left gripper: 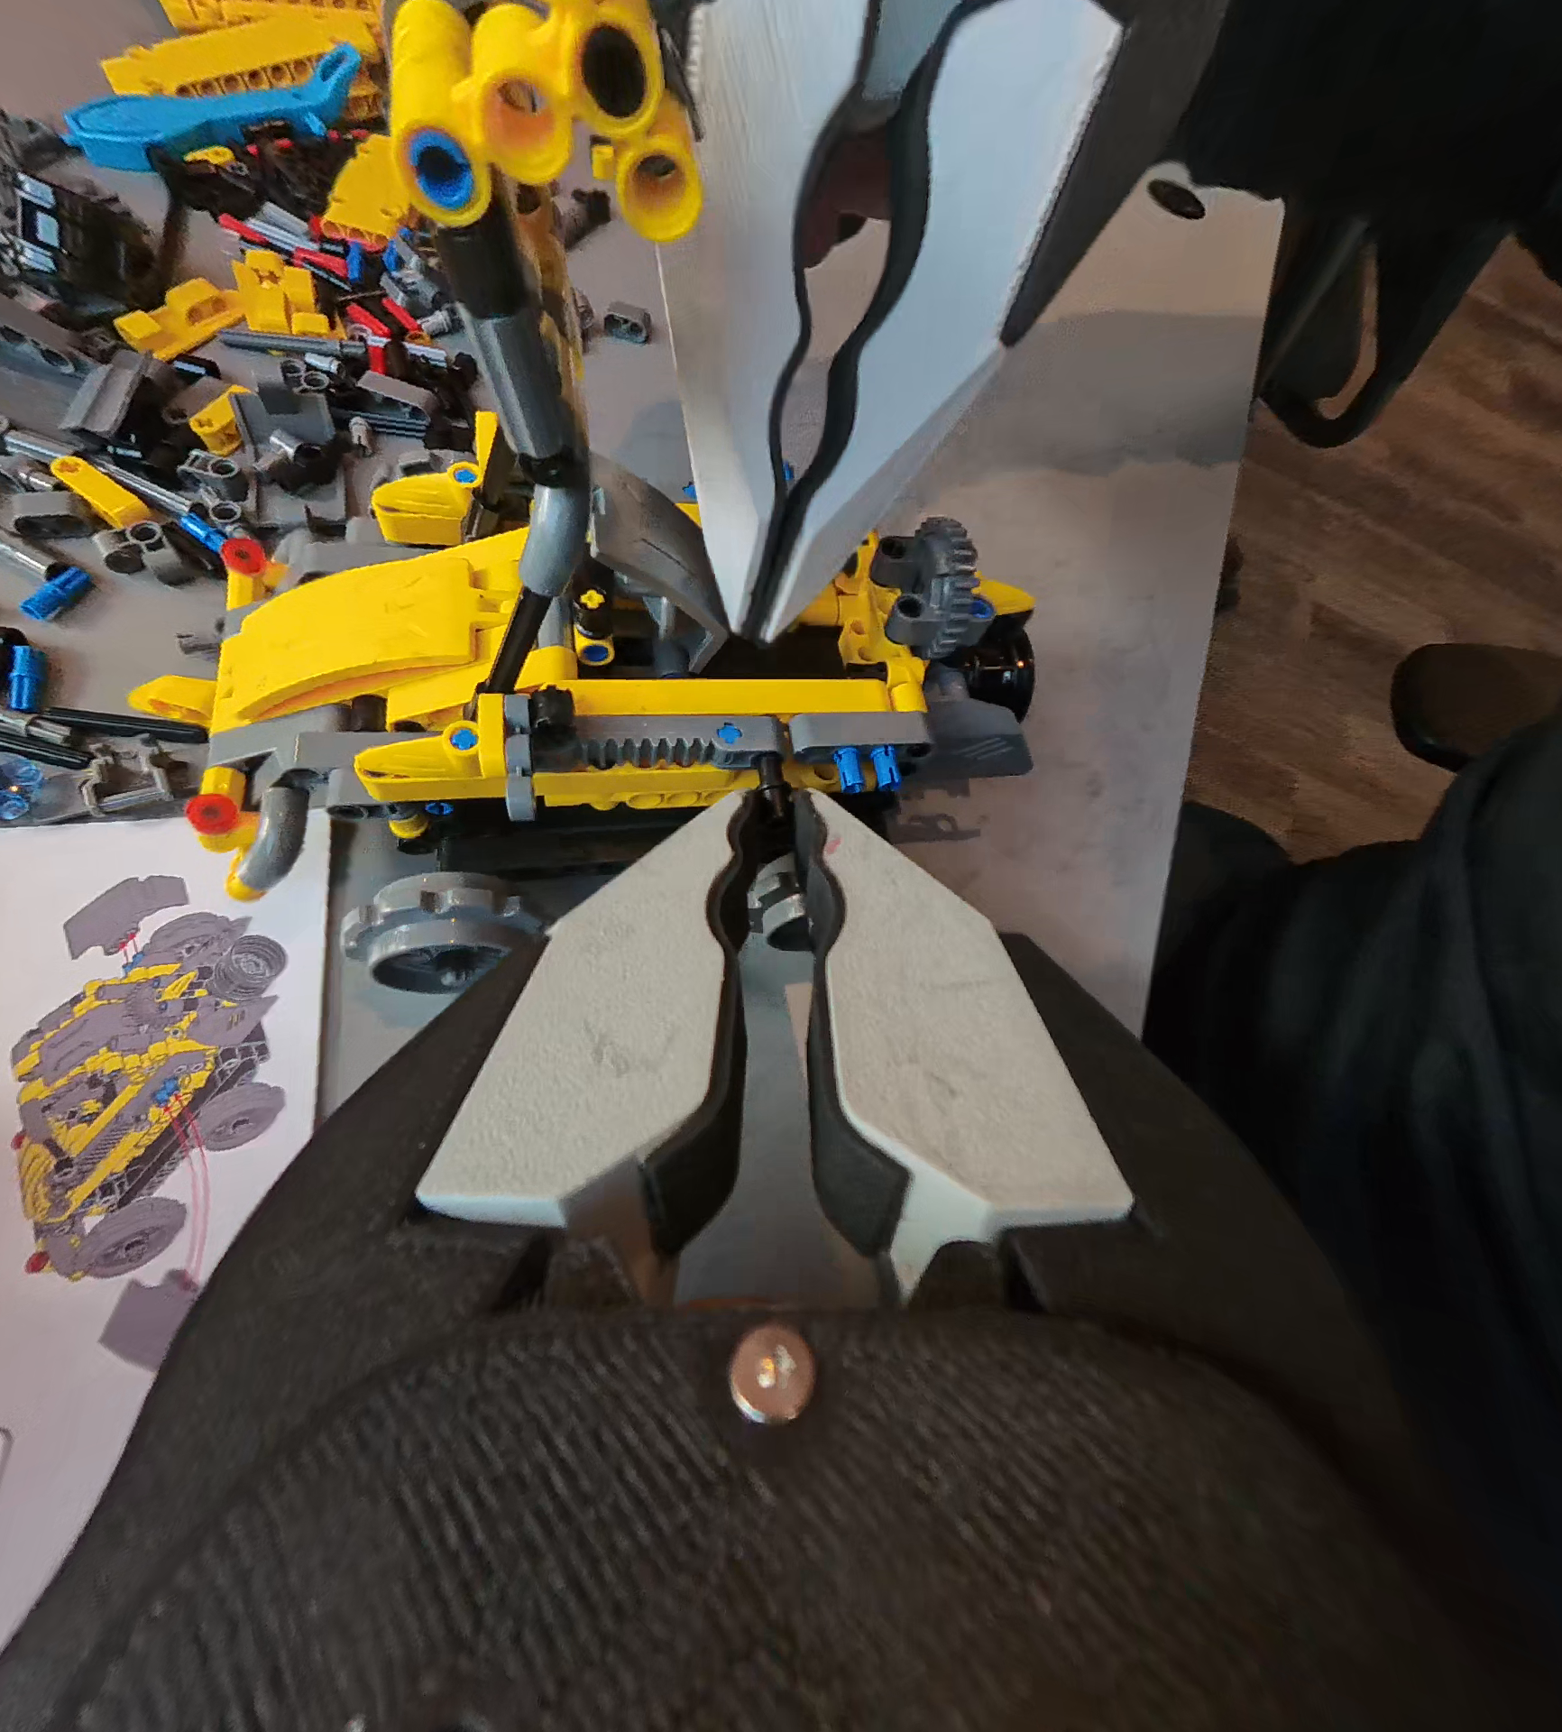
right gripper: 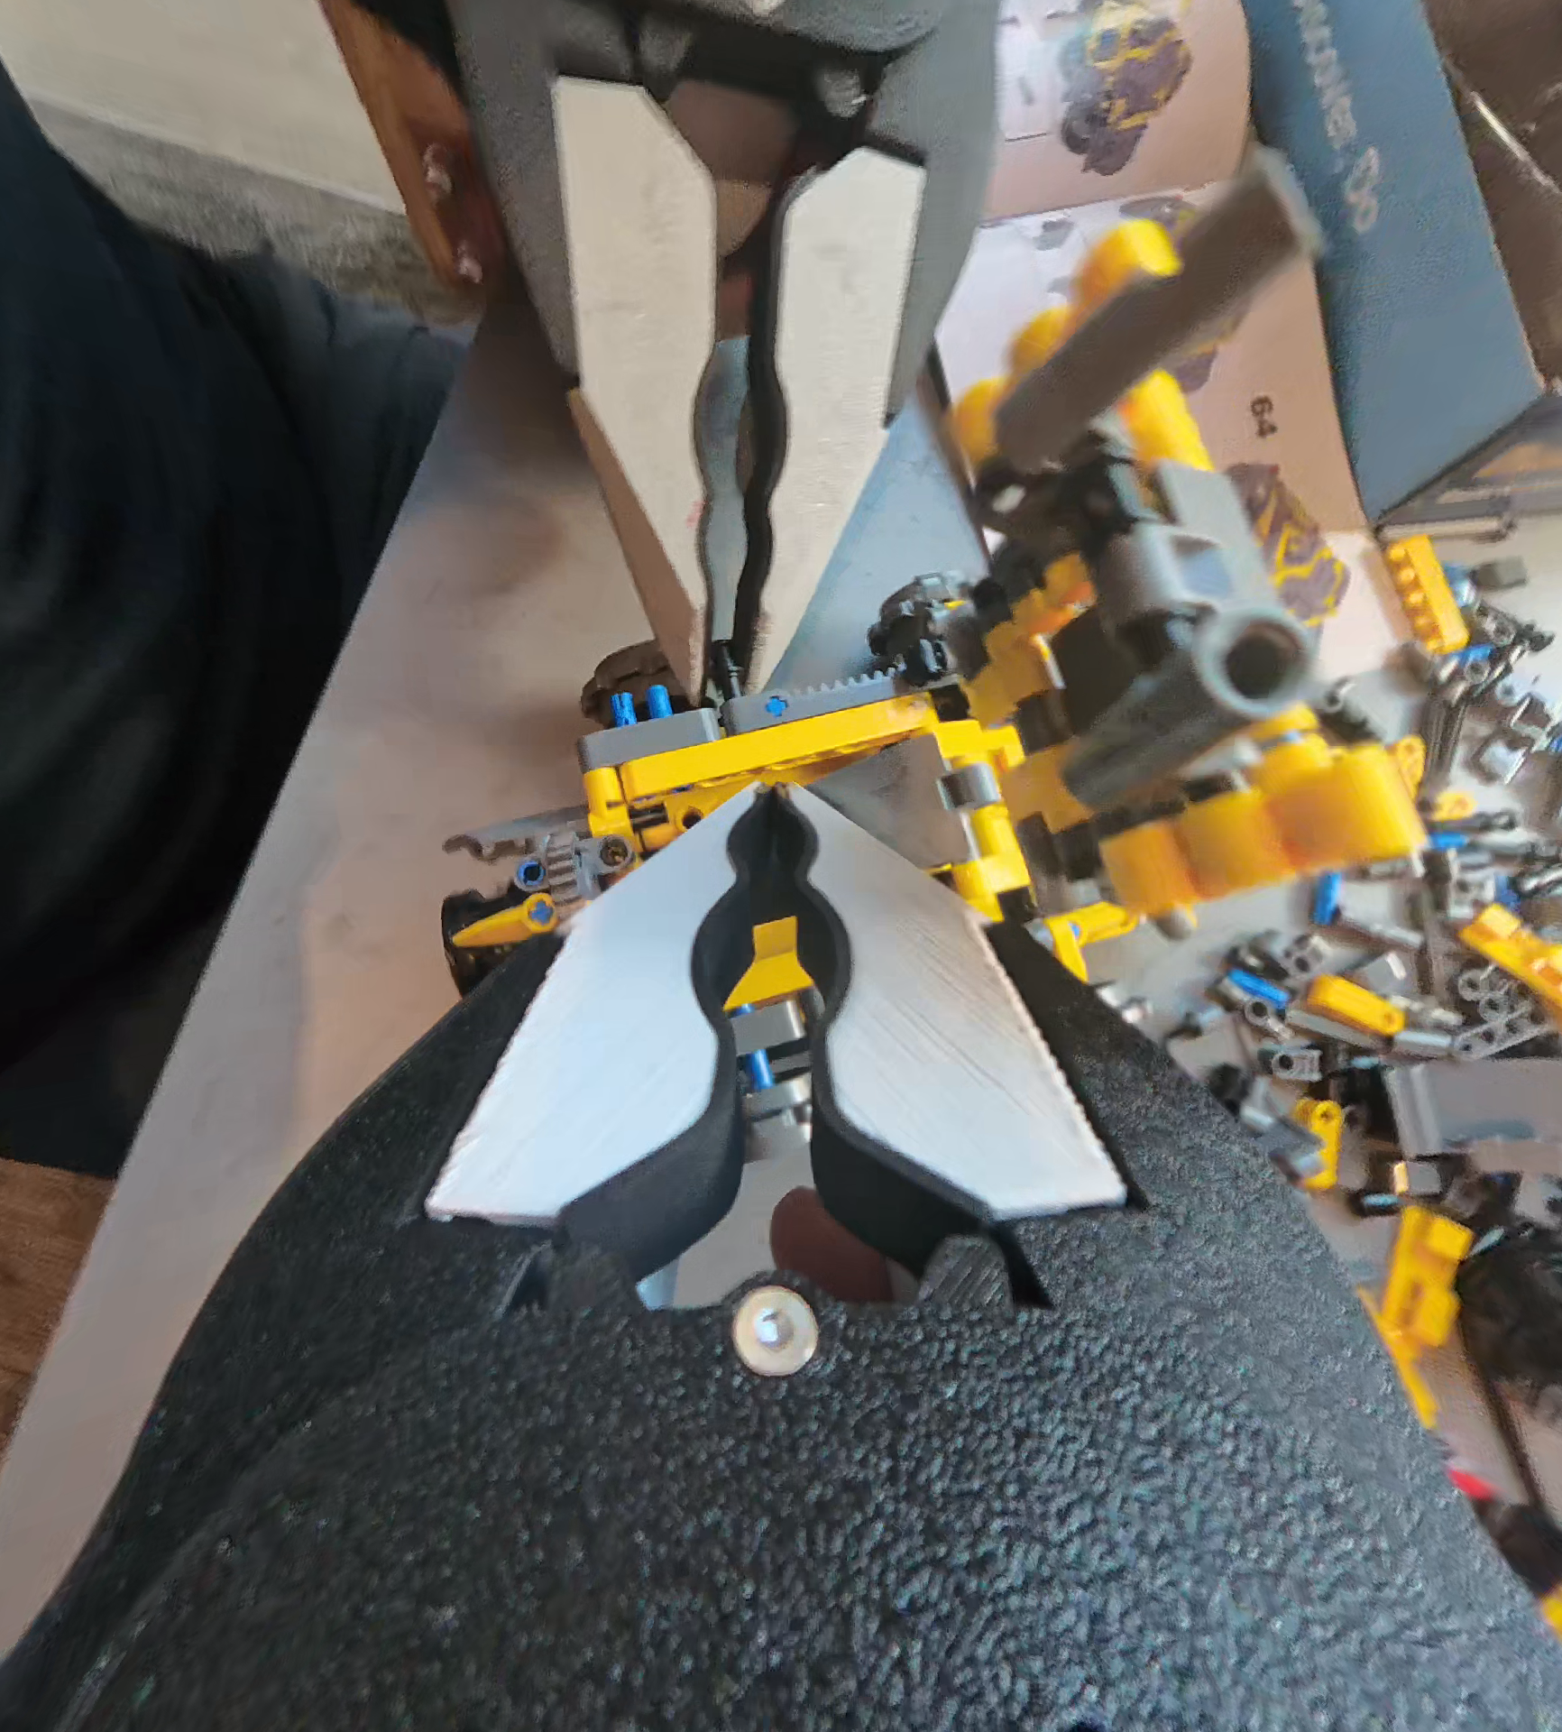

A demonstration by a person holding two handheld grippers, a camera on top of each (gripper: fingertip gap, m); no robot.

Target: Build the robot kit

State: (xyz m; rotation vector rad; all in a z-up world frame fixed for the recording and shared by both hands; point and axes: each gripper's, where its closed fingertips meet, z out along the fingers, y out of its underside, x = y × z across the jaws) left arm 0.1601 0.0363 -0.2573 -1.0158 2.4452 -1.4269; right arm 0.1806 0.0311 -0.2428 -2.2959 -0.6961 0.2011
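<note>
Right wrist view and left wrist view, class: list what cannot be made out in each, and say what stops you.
- Right wrist view: the raised yellow and grey assembly is blurred; its joints cannot be read.
- Right wrist view: what the right gripper pinches is hidden behind its own jaws.
- Left wrist view: the black pin at the left gripper is too small to identify.
- Left wrist view: the booklet is cut off by the left edge.

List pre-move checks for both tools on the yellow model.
1. Left tool grip on black pin: ok, shut on it.
2. Pin against yellow model side: ok, touching.
3. Right tool: ok, tips shut, pressed to the model's frame.
4. Pin fully seated: cannot tell, tips hide it.
5. Clearance from grey wheel by left tool: not ok, close.
6. Model flat on table: cannot tell.
</note>
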